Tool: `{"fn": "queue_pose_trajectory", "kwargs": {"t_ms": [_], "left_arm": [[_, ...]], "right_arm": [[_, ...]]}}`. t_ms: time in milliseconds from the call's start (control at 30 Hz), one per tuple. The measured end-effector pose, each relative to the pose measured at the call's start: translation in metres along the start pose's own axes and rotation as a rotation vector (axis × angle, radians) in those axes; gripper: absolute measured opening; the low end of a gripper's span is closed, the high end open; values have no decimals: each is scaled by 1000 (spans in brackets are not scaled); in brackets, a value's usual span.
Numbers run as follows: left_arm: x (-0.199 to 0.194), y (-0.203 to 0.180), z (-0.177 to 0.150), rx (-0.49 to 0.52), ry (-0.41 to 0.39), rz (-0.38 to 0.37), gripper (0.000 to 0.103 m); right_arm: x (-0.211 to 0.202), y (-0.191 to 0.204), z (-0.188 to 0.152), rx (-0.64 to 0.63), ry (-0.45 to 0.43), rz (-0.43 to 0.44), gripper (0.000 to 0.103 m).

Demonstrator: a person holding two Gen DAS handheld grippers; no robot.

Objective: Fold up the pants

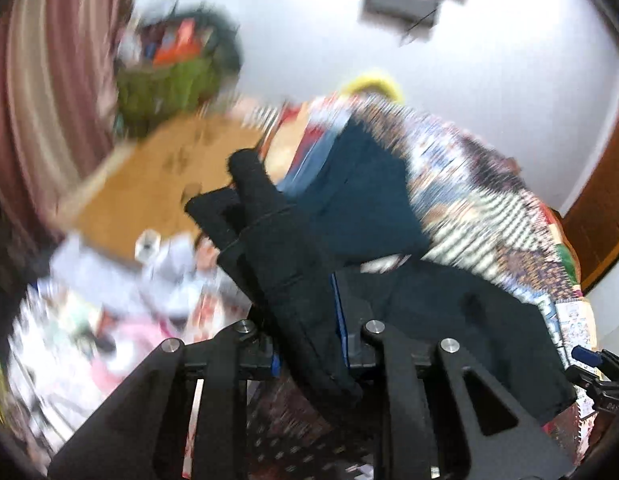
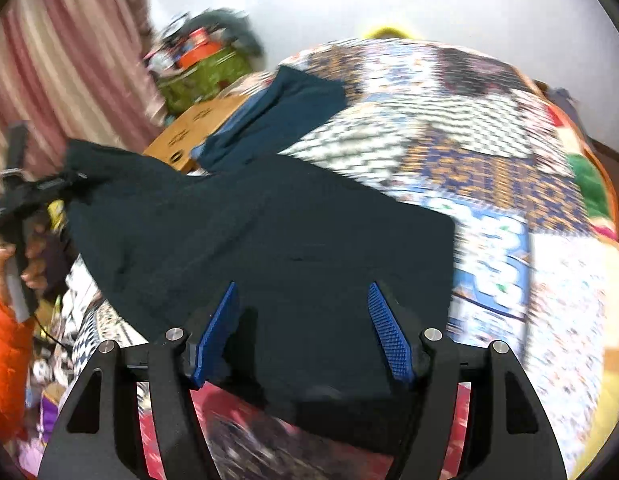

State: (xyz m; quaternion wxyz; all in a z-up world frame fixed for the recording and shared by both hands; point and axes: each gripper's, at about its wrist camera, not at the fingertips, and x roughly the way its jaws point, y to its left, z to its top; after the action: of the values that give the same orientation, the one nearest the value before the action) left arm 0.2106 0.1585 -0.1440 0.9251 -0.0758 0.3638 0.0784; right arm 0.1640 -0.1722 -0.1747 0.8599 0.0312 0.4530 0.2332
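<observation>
pants (image 2: 249, 232) pinched in left tool (image 1: 309, 300)

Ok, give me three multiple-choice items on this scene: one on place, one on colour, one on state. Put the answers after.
1. Where does the dark navy fabric pants lie?
A. on the patchwork-patterned quilt
B. in the green basket
C. on the brown cardboard box

2. What colour are the ribbed pads on the right gripper fingers?
A. red
B. blue
C. yellow

3. How does the left gripper stand?
A. open, nothing between its fingers
B. shut on a fold of the pants
C. shut on the quilt

Answers:
1 A: the right wrist view shows the pants spread across the quilt.
2 B: both pads show blue there.
3 B: the left wrist view shows dark cloth pinched between the closed fingers, one corner lifted.
</observation>
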Motion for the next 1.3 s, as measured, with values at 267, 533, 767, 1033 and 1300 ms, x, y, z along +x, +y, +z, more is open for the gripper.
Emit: {"fn": "queue_pose_trajectory", "kwargs": {"t_ms": [267, 533, 767, 1033, 1300], "left_arm": [[-46, -102, 42, 141, -141, -182, 17], [-38, -207, 45, 264, -113, -339, 15], [-12, -274, 11, 364, -21, -370, 14], [18, -319, -46, 510, 168, -403, 14], [13, -314, -64, 560, 278, -433, 33]], "right_arm": [[-12, -67, -32, 95, 51, -165, 63], [7, -70, -49, 91, 101, -133, 63], [6, -77, -53, 110, 91, -100, 63], [5, -79, -55, 121, 83, -87, 63], [-1, -79, -59, 142, 69, -63, 63]]}}
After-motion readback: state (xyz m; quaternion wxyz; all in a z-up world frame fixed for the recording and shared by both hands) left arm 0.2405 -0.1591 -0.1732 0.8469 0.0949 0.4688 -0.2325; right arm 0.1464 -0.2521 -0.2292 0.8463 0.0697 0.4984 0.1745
